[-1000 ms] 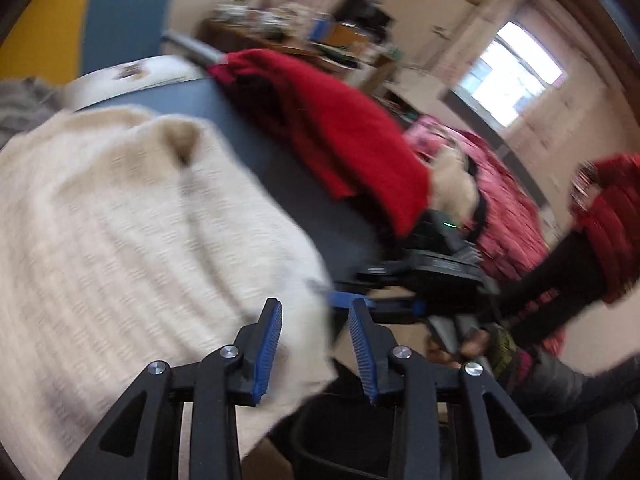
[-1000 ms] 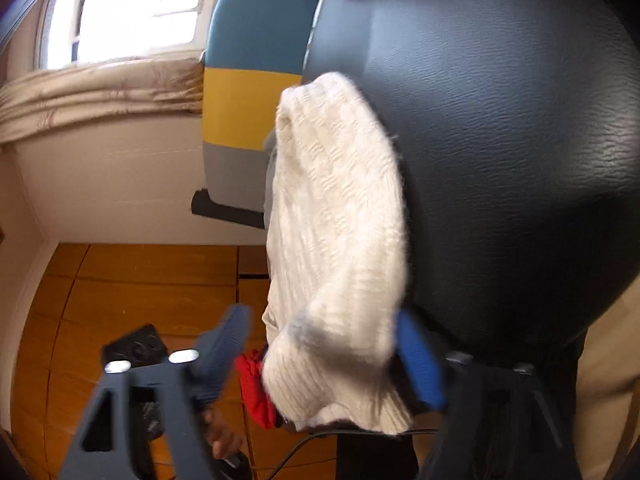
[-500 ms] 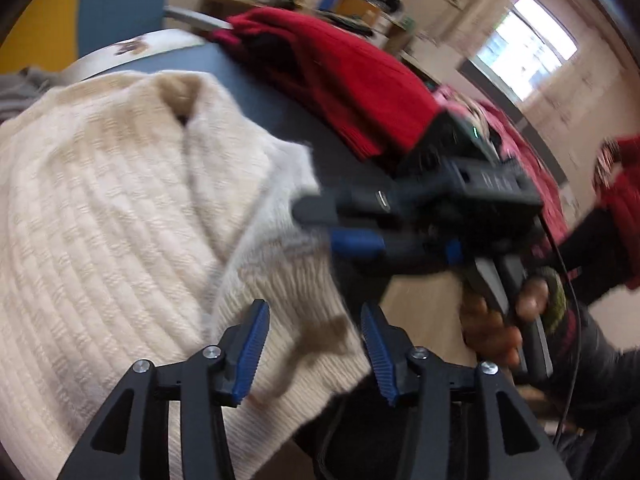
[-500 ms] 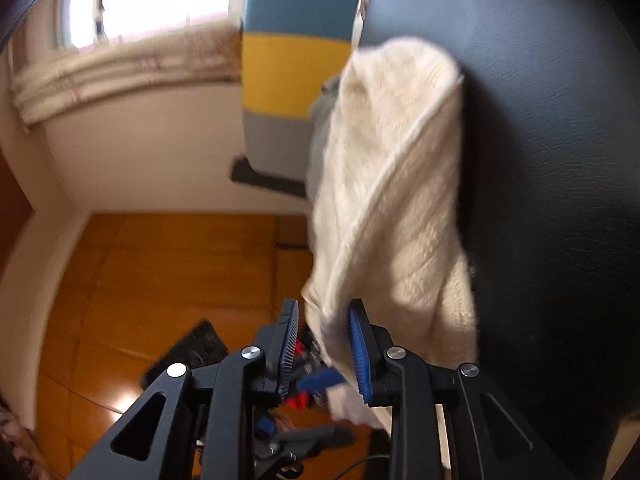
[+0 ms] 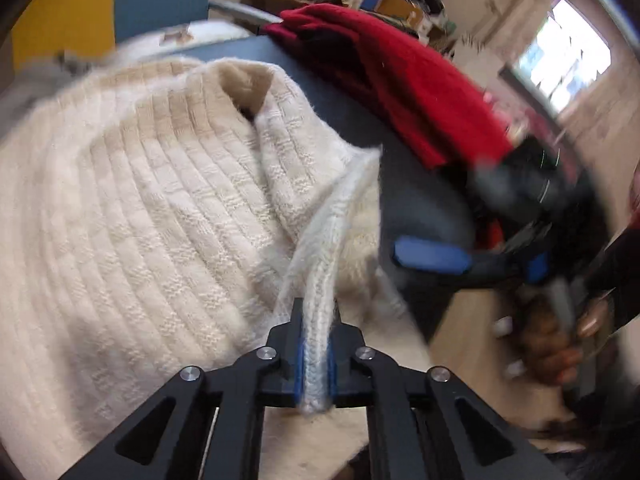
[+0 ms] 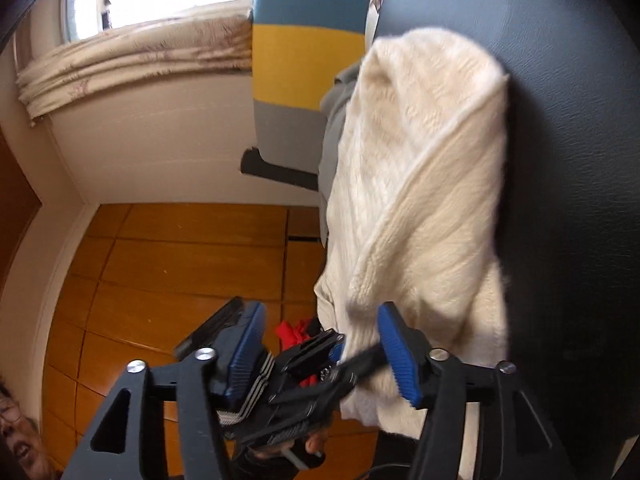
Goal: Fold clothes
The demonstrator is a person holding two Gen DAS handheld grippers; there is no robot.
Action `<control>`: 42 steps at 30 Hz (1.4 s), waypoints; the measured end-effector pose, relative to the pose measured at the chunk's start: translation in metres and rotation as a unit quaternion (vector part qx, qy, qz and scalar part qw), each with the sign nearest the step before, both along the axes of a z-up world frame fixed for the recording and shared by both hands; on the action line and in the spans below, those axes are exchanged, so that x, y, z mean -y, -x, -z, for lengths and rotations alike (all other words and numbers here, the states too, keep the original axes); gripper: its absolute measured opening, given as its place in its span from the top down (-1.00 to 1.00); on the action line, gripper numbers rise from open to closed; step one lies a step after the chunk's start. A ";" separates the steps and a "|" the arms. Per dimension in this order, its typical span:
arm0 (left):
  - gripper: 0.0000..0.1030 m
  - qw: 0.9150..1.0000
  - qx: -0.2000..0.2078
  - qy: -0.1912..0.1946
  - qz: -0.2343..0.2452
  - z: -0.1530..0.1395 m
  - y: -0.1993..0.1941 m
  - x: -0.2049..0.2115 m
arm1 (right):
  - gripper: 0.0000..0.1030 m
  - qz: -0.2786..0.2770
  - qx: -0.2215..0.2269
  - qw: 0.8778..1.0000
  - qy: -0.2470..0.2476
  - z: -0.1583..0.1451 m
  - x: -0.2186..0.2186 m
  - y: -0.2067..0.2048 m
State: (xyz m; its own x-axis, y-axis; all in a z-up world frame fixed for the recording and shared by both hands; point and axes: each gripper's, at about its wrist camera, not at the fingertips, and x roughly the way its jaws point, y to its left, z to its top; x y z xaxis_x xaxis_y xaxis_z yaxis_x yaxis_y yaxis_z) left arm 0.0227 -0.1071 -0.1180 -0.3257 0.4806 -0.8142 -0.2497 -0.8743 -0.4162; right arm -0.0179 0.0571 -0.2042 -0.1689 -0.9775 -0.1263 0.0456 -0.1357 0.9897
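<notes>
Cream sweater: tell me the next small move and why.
Probably draw the left gripper across the dark surface, carrying the edge over. It is shut on the ribbed edge of the cream sweater, while the right gripper stands open with nothing between its pads, and the sweater lies bunched, partly hanging off the edge.

Cream sweater (image 5: 152, 216): chunky knit (fuzzy); table (image 6: 568, 160): grained, matt leatherette.
</notes>
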 end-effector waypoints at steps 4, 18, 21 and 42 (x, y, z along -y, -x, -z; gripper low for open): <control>0.87 0.990 -0.008 -0.141 -0.012 -0.046 0.020 0.020 | -0.27 0.050 -0.004 0.999 -0.022 0.004 -0.030 -0.005; 0.87 0.956 -0.122 -0.266 -0.011 -0.258 0.174 0.025 | -0.28 0.022 -0.030 0.996 -0.083 0.005 -0.005 0.020; 0.87 0.952 -0.132 -0.276 -0.019 -0.262 0.170 0.057 | -0.28 0.021 -0.049 0.995 -0.082 0.000 0.018 0.045; 0.87 0.941 0.010 -0.227 -0.250 -0.003 0.018 0.325 | -0.40 0.030 -0.145 0.932 -0.332 -0.029 -0.005 0.135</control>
